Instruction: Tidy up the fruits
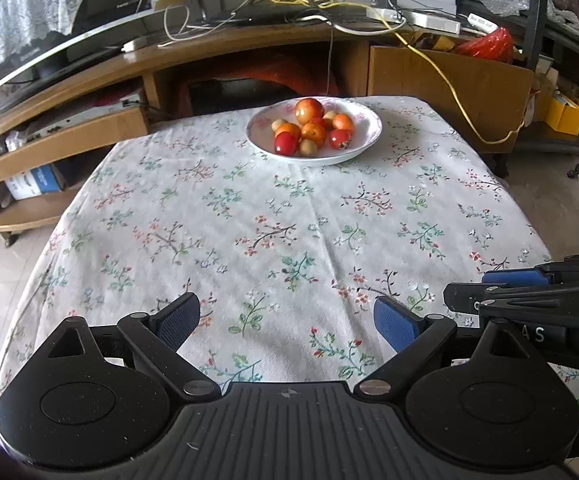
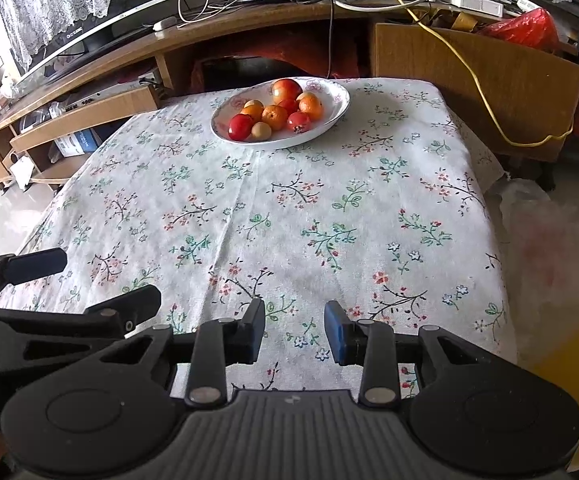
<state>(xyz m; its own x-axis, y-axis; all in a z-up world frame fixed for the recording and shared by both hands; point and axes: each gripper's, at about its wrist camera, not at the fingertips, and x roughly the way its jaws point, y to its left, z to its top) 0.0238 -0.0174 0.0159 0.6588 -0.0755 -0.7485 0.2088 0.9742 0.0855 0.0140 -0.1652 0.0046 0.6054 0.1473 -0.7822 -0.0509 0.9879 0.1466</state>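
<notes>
Fruit all gathered in the dish, both my tongs empty at the near edge.

As far as I can judge, the sorting looks finished or close to it: every fruit I can see, red, orange and small pale ones, sits heaped in the white floral-rimmed ceramic plate (image 1: pixel 371 136) in the upper middle of both views, and no loose fruit shows on the white cloth-covered counter with printed flower sprigs (image 1: pixel 249 220). My left tongs (image 1: pixel 287 320) stand spread wide with nothing between the blue pads; my right tongs (image 2: pixel 294 330) are narrower but still parted and grasping nothing. Behind the counter runs a curved wooden TV stand (image 2: pixel 89 52) tangled with cables, a yellow cord (image 2: pixel 485 96) trailing down at the right.
</notes>
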